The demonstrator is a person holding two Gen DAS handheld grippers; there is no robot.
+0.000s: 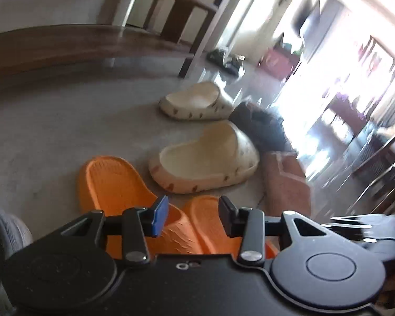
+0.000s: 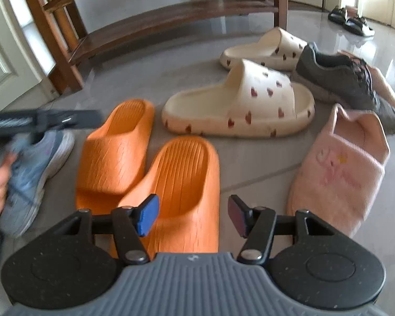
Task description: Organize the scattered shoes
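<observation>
Right wrist view: right tongs and left tongs stand apart, empty, above orange slippers; a careless descent may push the pair crooked.

Bare floor lies open between the wooden rack and the shoes. The orange slides touch each other, with narrow gaps to the heart slides and pink slipper. A grey sneaker blocks the left side.
</observation>
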